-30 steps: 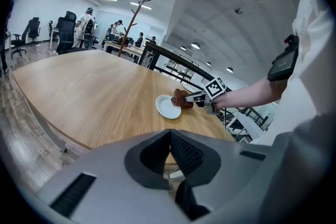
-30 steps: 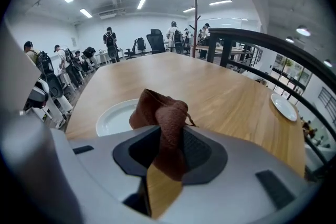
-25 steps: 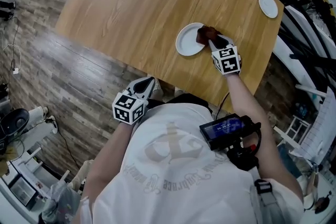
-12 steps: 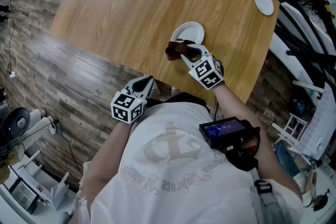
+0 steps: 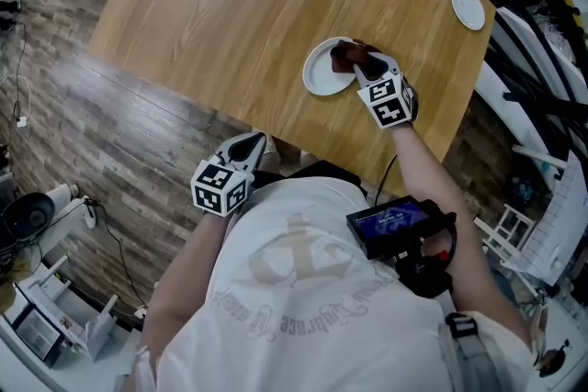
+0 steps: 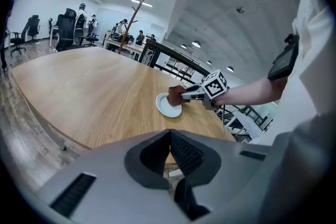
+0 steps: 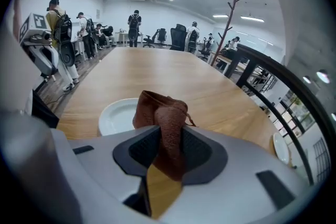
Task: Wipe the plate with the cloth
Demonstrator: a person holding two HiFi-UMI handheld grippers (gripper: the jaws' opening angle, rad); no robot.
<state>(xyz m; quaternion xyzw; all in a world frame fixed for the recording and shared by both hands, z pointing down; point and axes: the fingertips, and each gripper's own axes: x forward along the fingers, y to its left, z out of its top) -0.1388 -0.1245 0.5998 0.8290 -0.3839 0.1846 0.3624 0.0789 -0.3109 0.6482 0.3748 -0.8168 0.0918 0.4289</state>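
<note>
The plate [image 5: 322, 71] is white and round. It lies on the wooden surface [image 5: 230, 5], right of centre in the head view. The cloth [image 5: 347, 57] is brown and bunched and sits over the plate's right part. The right hand-held gripper [image 5: 367, 66] pinches it. In the right gripper view the jaws clamp one fold of the cloth [image 7: 164, 123], and the rest stands up ahead of them above the plate [image 7: 116, 115].

Hidden or unclear:
- In the head view the cloth covers the plate's right rim.
- In the right gripper view the gripper body cuts off the plate's near rim.
- No view shows whether the cloth presses on the plate or hangs just above it.
- In the left gripper view the plate [image 6: 168, 106] shows small at mid-frame.

Edges and room:
- The plate sits near the surface's near edge, and bare wood spreads to the upper left.
- A small second plate [image 5: 469, 9] lies by the upper-right corner, well apart.
- The left hand-held gripper [image 5: 241, 151] hangs off the surface, just past the near edge at lower centre-left, over the plank floor [image 5: 83, 124]. Its jaws are pressed together with nothing between them.

Change from earlier frames:
- Half a second ago the cloth was off the plate's lower-left side, over bare surface. It now sits on the right part, much as it did one second ago.
- The left hand-held gripper's place is unchanged.
</note>
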